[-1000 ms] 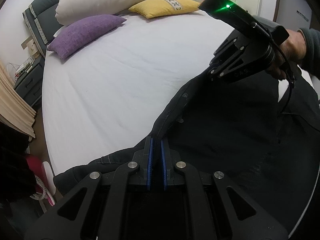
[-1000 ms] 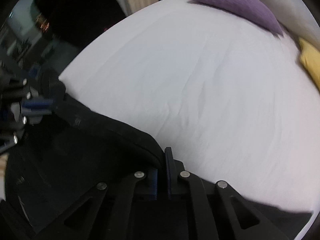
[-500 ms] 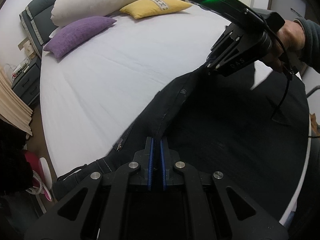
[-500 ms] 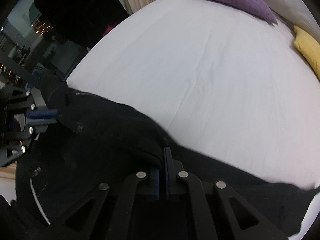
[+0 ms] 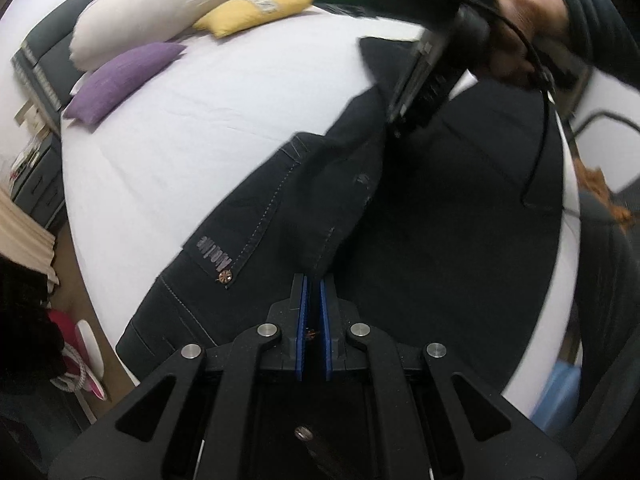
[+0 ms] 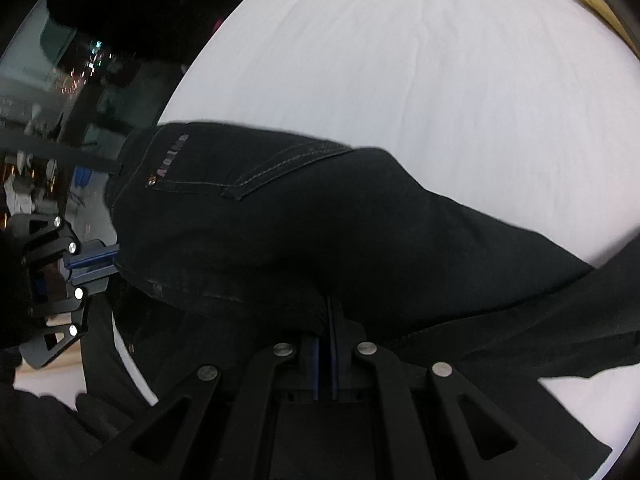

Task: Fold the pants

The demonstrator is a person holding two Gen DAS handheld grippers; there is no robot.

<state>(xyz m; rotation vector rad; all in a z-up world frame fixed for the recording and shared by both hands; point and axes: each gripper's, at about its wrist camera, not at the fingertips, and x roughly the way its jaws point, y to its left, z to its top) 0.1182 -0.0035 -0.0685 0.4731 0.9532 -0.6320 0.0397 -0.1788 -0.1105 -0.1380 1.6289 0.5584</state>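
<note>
Dark stitched pants (image 5: 280,200) draped across the bed (image 5: 180,120), both grippers' jaws clamped on its fabric.

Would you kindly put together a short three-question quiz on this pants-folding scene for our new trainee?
1. True or false: the left gripper is shut on the dark denim pants.
2. Which cushion lies nearest the bed's left edge in the left wrist view: A the purple cushion, B the yellow cushion, C the long white pillow?
3. What does the right gripper hold?

Key: 1 true; 2 A; 3 the pants.
</note>
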